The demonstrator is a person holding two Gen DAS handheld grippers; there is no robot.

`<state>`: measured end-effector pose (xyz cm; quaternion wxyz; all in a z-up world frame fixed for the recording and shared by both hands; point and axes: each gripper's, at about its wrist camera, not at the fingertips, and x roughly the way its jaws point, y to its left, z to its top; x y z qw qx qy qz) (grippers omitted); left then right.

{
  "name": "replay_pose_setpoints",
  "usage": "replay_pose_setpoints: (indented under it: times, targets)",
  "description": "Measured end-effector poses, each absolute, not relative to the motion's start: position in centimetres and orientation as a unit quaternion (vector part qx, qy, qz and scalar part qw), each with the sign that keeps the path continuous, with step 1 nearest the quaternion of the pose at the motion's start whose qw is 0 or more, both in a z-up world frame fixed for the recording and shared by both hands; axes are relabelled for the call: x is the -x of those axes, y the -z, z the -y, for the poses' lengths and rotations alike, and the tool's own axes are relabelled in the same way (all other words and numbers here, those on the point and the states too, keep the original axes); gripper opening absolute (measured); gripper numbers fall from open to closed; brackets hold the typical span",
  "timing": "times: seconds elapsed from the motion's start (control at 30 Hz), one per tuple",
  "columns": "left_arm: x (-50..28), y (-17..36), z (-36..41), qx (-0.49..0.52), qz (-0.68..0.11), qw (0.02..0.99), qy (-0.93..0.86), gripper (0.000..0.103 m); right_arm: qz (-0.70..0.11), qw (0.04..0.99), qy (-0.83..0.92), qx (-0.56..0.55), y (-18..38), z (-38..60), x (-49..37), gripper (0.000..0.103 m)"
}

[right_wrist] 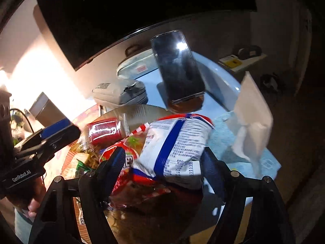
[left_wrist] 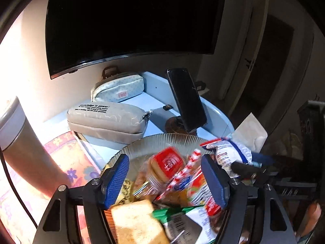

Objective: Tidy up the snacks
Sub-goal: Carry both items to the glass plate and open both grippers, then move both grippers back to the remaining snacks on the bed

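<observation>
Dim room, big dark TV upper frame, and a light blue table crowded with pencil cases and a propped phone. Snacks are heaped in the ribbed glass plate at lower centre. Left gripper hangs released over the red cookie pack, nothing pinched. Right gripper is spread around the white-and-blue bag; can't tell if the pads actually press it. I'd go one packet at a time, grabbing each by its middle, since that loose pile looks ready to slide.
</observation>
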<state>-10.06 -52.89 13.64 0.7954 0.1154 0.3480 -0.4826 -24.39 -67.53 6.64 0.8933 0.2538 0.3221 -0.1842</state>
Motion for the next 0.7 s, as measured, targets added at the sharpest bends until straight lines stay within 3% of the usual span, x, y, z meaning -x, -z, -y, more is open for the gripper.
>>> replay_pose_setpoints:
  times: [0.7]
  targets:
    - [11.1, -16.9, 43.4, -0.078, -0.317, 0.83, 0.452, 0.071, -0.281, 0.924, 0.128, -0.227, -10.2, 61.5, 25.8, 0.077]
